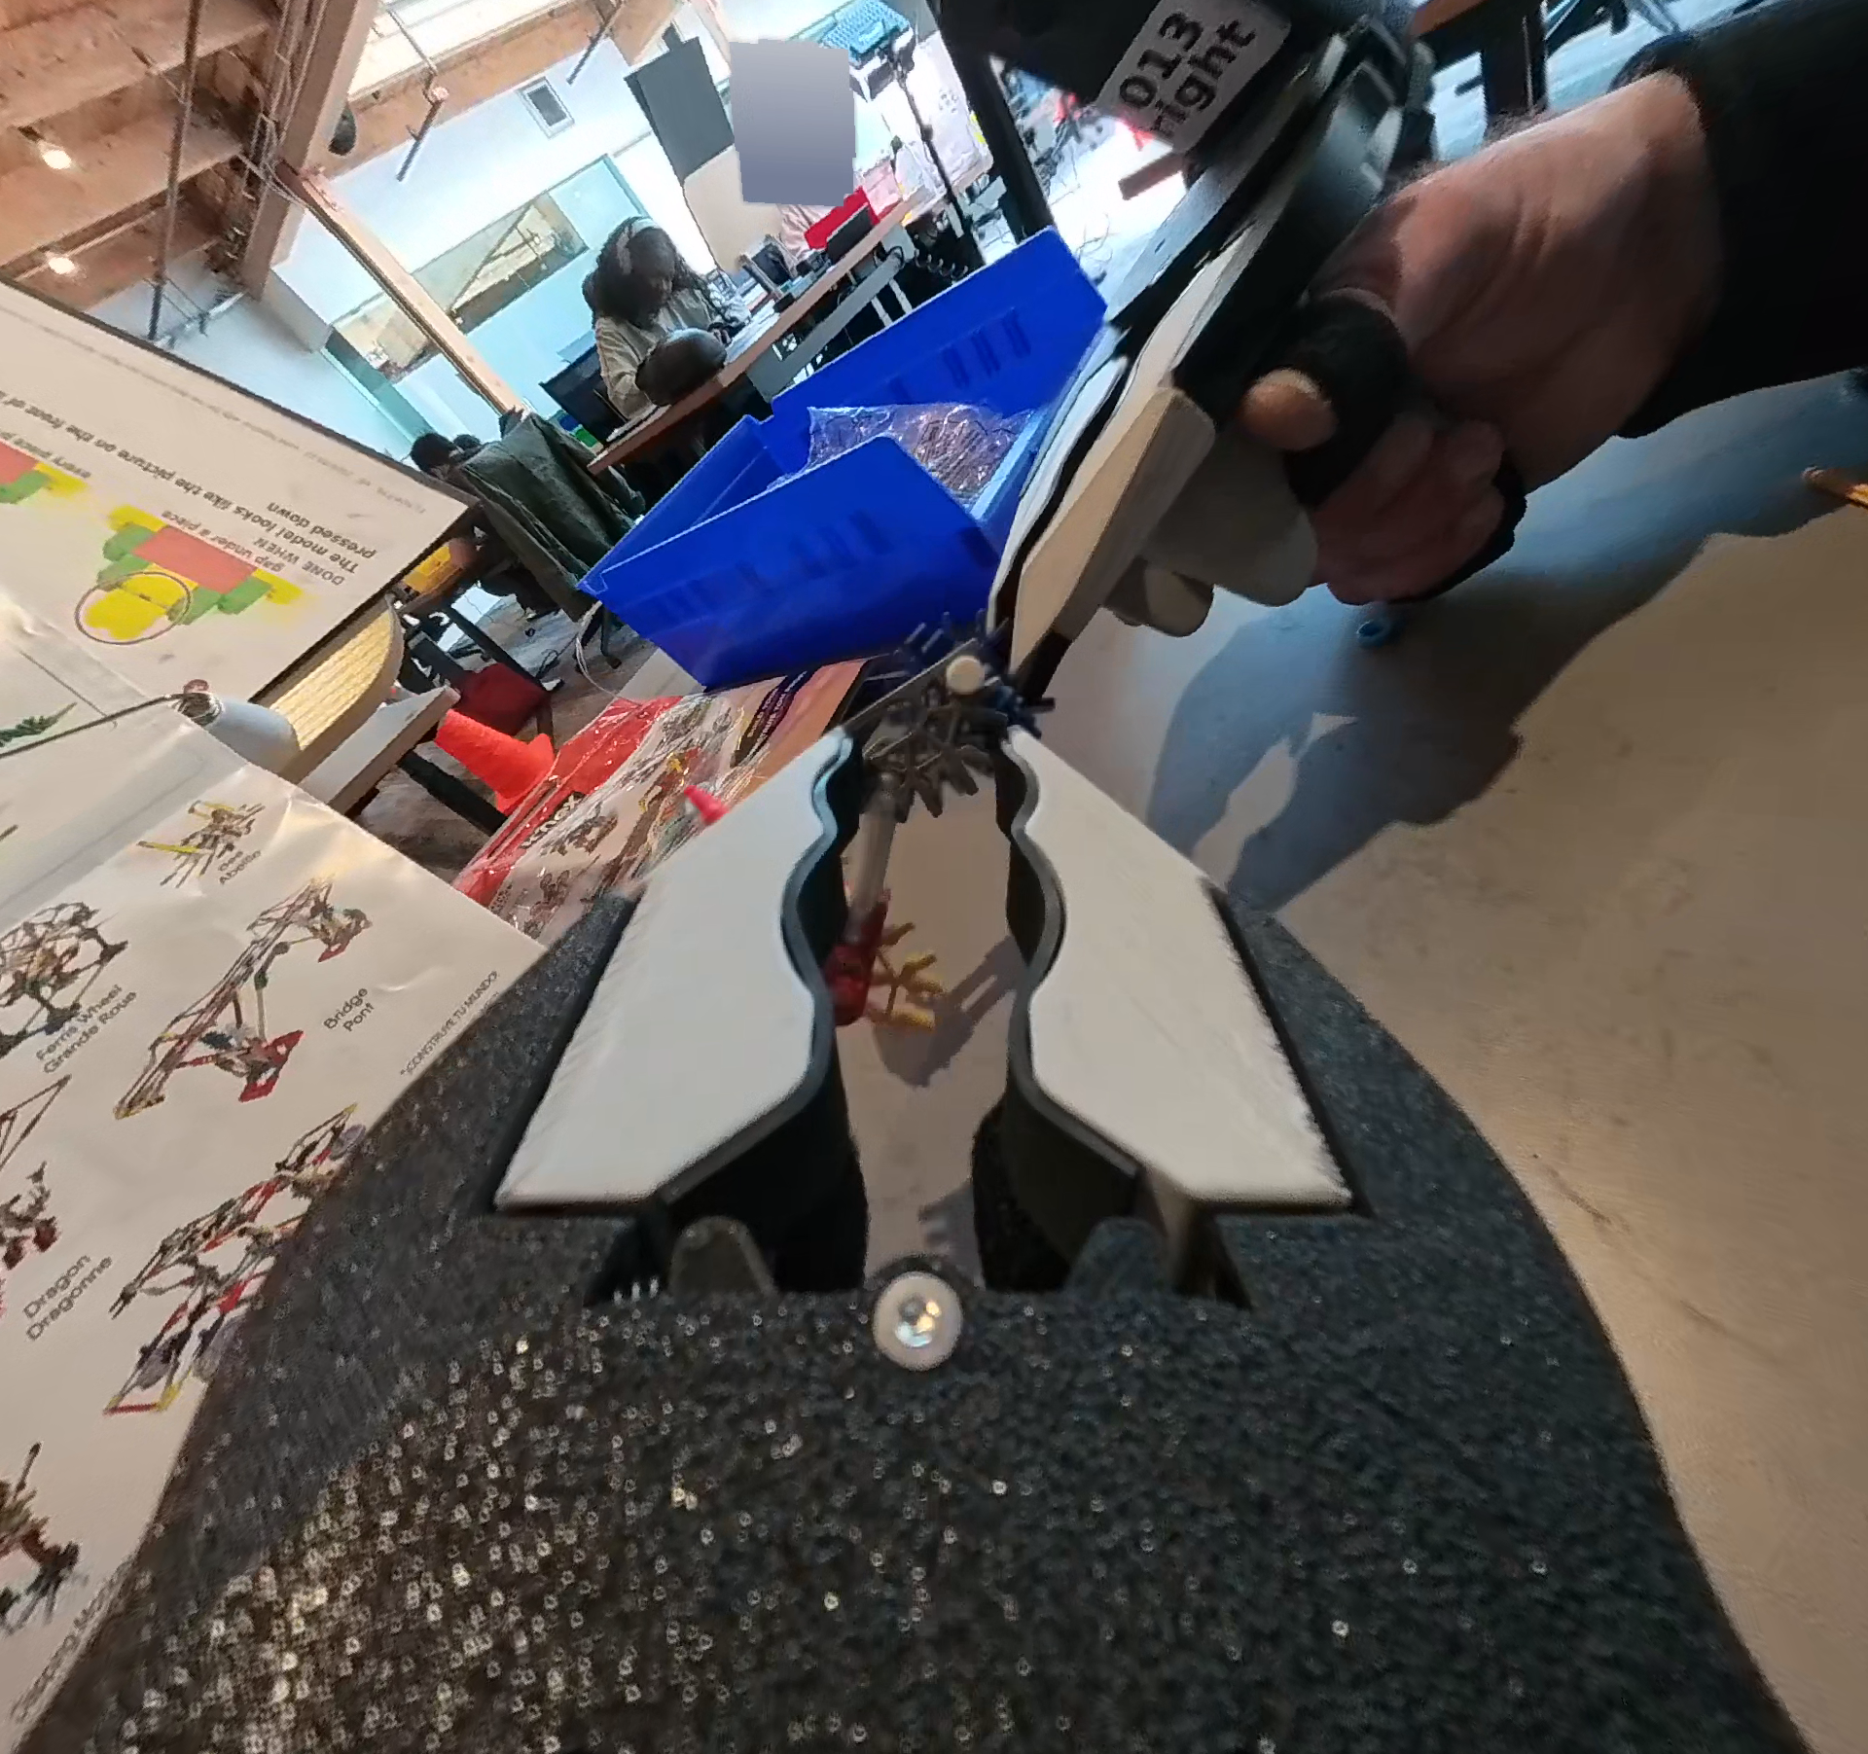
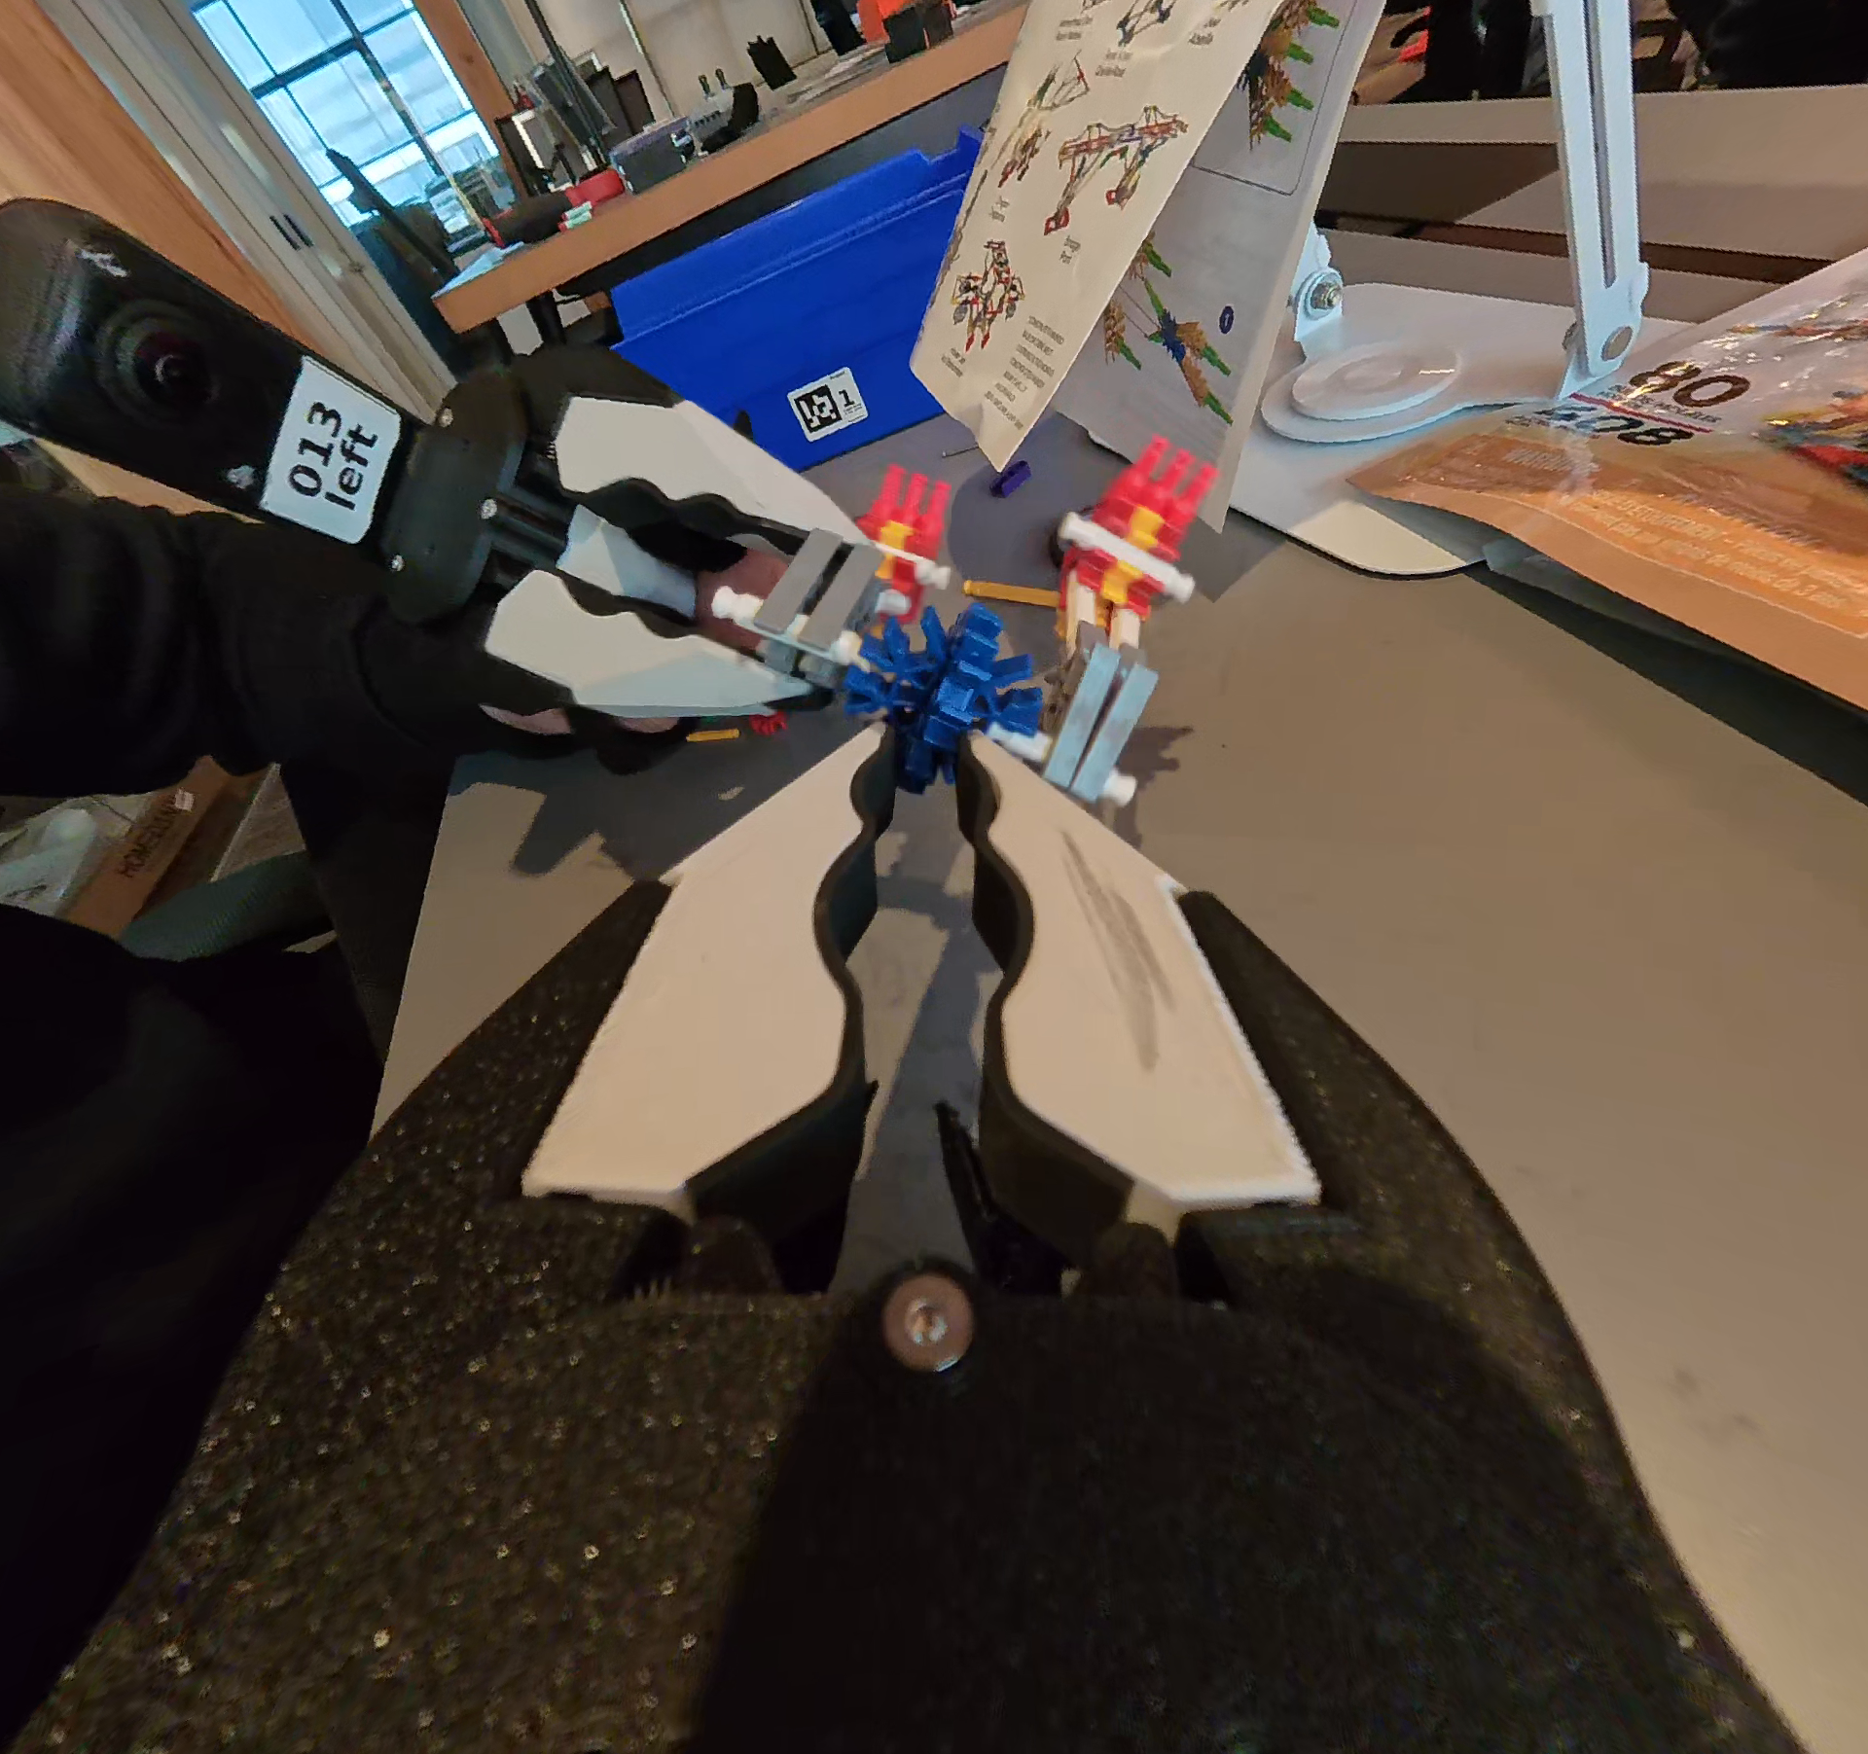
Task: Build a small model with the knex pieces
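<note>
right wrist view: right gripper point(image 2: 925, 745) fingers pinch the blue connector point(image 2: 945, 685) of a toy model above the counter point(image 2: 1415, 897); left gripper point(image 2: 824, 619) fingers clamp its grey piece point(image 2: 819, 594).

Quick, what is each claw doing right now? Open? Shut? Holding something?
Left gripper: shut on the grey pieces of the toy model.
Right gripper: shut on the blue spiky piece in the middle of that same model.
</note>
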The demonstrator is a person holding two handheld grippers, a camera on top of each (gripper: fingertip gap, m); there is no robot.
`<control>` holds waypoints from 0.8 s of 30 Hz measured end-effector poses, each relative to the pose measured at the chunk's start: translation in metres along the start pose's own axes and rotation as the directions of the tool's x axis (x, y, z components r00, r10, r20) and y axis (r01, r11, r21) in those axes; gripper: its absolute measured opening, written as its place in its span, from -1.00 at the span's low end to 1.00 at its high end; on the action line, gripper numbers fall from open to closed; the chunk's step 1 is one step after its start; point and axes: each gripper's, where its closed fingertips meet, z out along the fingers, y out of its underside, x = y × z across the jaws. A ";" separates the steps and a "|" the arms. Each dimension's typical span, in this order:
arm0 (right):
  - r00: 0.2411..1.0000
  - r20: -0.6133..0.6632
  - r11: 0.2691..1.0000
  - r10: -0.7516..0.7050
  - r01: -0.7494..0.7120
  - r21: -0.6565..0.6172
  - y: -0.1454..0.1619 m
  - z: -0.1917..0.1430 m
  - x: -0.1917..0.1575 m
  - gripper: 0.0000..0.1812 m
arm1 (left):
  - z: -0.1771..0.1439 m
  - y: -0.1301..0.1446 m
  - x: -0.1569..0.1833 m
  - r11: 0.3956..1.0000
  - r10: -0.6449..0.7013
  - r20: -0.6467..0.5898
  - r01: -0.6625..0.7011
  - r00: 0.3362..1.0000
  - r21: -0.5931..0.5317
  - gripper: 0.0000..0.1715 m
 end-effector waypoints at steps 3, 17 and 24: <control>1.000 -0.004 1.000 -0.002 0.002 -0.002 0.001 0.001 0.001 -0.88 | 0.001 0.001 0.000 1.000 -0.001 -0.006 0.001 1.000 -0.002 -0.71; 0.999 -0.038 0.999 -0.033 0.032 -0.021 0.003 -0.001 0.005 -0.89 | 0.005 0.009 -0.001 0.999 -0.022 -0.014 0.022 1.000 -0.044 -0.71; 0.998 -0.055 0.999 -0.037 0.036 -0.018 0.002 -0.001 0.007 -0.90 | 0.007 0.008 0.003 0.999 -0.005 -0.031 0.004 1.000 -0.039 -0.71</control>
